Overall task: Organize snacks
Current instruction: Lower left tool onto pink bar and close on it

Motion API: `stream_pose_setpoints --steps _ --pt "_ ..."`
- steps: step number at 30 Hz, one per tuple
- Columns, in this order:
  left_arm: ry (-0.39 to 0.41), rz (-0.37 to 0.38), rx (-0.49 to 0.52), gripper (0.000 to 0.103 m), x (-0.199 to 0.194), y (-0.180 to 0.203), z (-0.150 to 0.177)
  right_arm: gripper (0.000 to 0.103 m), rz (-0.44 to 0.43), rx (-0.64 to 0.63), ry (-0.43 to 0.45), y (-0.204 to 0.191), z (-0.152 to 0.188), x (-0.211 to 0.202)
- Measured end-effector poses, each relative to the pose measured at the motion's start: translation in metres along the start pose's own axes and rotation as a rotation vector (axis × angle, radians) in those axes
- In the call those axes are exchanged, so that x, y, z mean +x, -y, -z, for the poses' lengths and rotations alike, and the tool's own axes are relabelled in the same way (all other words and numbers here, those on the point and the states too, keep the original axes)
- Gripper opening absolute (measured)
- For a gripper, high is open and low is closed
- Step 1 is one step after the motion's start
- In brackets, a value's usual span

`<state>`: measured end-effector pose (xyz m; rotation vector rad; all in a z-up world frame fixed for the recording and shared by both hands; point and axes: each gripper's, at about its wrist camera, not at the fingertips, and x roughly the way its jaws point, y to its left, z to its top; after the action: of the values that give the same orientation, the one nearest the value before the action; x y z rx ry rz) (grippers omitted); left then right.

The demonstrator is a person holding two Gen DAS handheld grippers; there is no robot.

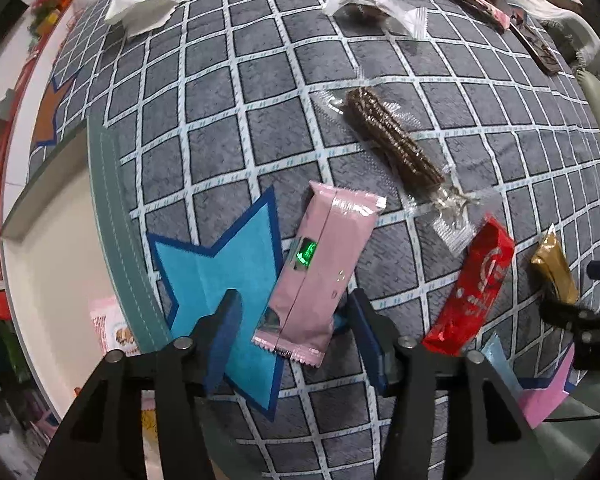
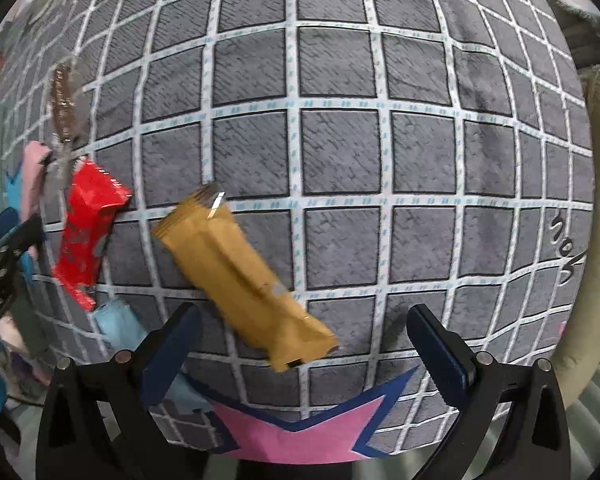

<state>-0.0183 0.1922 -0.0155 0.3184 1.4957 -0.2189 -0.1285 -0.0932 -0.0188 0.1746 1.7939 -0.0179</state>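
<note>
Both cameras look steeply down, close over the grey checked cloth point(image 1: 340, 60). The left wrist view hangs above the pink packet point(image 1: 320, 268) near the cloth's left edge. The right wrist view, somewhat blurred, sits over the gold packet point(image 2: 244, 276). Both views share the red packet point(image 1: 472, 284) and probably the clear-wrapped brown bar point(image 1: 392, 140).

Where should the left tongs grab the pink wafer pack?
Across its narrow width at the lower half, from straight above. The pink wafer pack lies flat and long on the checked cloth, its lower end already between the open left tongs.
</note>
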Motion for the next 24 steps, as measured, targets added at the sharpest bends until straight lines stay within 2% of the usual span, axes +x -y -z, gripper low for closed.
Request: stream_pose_setpoints --steps 5,9,14,16,18,20,23,24 --pt "0.0 -0.002 0.002 0.068 0.0 0.018 -0.015 0.103 0.026 -0.076 0.011 -0.018 0.001 0.001" --pt "0.001 0.0 0.001 0.07 -0.001 0.022 -0.023 0.103 0.057 -0.09 0.014 -0.011 -0.006 -0.003" --pt "0.004 0.012 -0.008 0.074 0.004 0.016 -0.018 0.103 0.05 -0.096 0.016 -0.014 -0.043 -0.015" --pt "0.001 0.02 -0.006 0.076 0.005 0.018 -0.018 0.103 0.05 -0.098 0.017 -0.012 -0.045 -0.018" --pt "0.0 0.029 -0.002 0.076 0.006 0.017 -0.019 0.103 0.052 -0.105 0.015 -0.02 -0.042 -0.015" --pt "-0.002 0.031 0.008 0.076 0.006 0.02 -0.02 0.103 0.053 -0.101 0.001 -0.045 -0.047 0.021" --pt "-0.001 0.019 0.015 0.076 0.008 0.029 -0.023 0.103 0.056 -0.098 -0.002 -0.048 -0.052 0.027" --pt "-0.001 0.016 0.015 0.076 0.008 0.03 -0.023 0.1 0.059 -0.102 0.006 -0.049 -0.051 0.026"
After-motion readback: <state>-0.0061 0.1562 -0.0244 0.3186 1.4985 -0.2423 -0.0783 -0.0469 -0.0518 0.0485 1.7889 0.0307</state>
